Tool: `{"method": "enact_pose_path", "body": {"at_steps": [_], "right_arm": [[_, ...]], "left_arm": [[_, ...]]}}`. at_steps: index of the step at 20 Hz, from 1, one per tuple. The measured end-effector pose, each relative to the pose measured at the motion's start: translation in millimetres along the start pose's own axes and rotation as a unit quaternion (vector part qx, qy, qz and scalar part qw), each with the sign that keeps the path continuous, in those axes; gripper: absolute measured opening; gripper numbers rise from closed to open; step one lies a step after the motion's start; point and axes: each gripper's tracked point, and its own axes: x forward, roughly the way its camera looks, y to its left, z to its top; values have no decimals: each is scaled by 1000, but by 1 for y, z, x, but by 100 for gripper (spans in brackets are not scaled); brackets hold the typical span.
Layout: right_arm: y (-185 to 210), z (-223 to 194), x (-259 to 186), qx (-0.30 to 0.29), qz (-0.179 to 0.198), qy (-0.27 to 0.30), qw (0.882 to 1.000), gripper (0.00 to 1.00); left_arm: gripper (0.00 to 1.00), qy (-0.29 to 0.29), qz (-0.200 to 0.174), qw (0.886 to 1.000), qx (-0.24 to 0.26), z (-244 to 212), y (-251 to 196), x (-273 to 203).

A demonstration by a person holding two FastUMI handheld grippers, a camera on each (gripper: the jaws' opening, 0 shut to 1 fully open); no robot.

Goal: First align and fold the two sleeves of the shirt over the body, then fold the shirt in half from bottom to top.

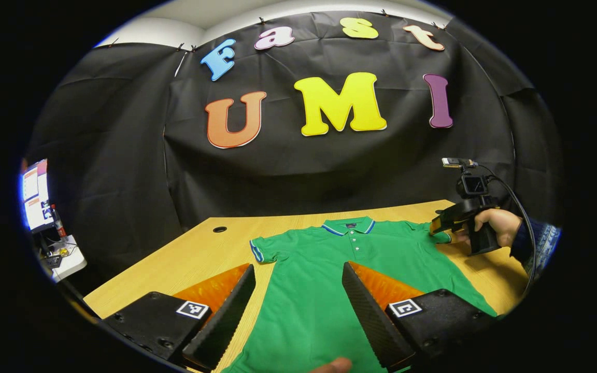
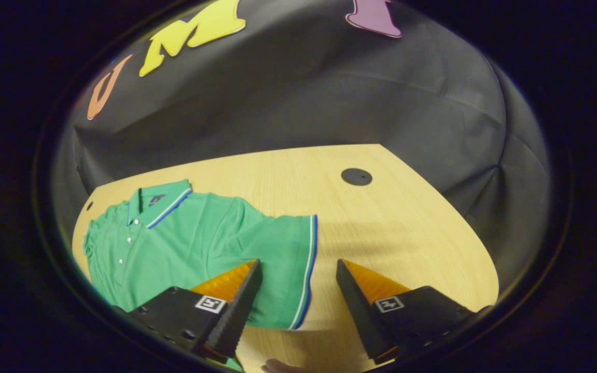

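Observation:
A green polo shirt (image 1: 309, 269) with a blue-and-white striped collar lies flat, front up, on the wooden table (image 1: 189, 259), both short sleeves spread out. My left gripper (image 1: 298, 269) hovers open above the shirt's lower body, its fingers apart over the cloth. Farther off, a hand holds my right gripper (image 1: 441, 224) at the shirt's right sleeve. In the right gripper view the shirt (image 2: 189, 233) lies to the left, and my right gripper (image 2: 298, 264) stands open, its fingers on either side of the sleeve's striped cuff (image 2: 310, 259), one over cloth, one over bare table (image 2: 392, 223).
A round cable hole (image 1: 219, 229) sits at the table's far left corner, and another cable hole (image 2: 356, 176) lies beyond the sleeve. A lit monitor (image 1: 37, 194) and small clutter stand off the table's left side. The black cloth wall rises behind the table.

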Motion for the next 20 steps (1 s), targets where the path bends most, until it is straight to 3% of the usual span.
{"method": "enact_pose_path", "body": {"at_steps": [2,4,6,8,10,11,15,20], "right_arm": [[3,2,1,3,7,3,1000,71],[4,1,0,14,6,11,1000,41],[6,2,2,17,15,10,1000,42],[7,2,0,31,22,16,999,15],[7,3,-1,21,27,15,999,14],[9,3,-2,21,25,18,999,2],[5,5,-9,-18,-9,12,1000,2],[19,34,-37,-37,-19,-29,999,2]], "left_arm": [[100,8,-6,1000,-9,-3,-2,-1],[100,12,-7,1000,-12,-4,-2,-1],[100,10,-3,1000,-12,-1,2,-3],[100,9,-2,1000,-15,-1,5,-3],[100,9,-4,1000,-20,0,6,-4],[100,9,-3,1000,-20,0,6,-4],[100,13,4,1000,-19,-2,12,-3],[100,2,10,1000,-19,6,20,-5]]}}
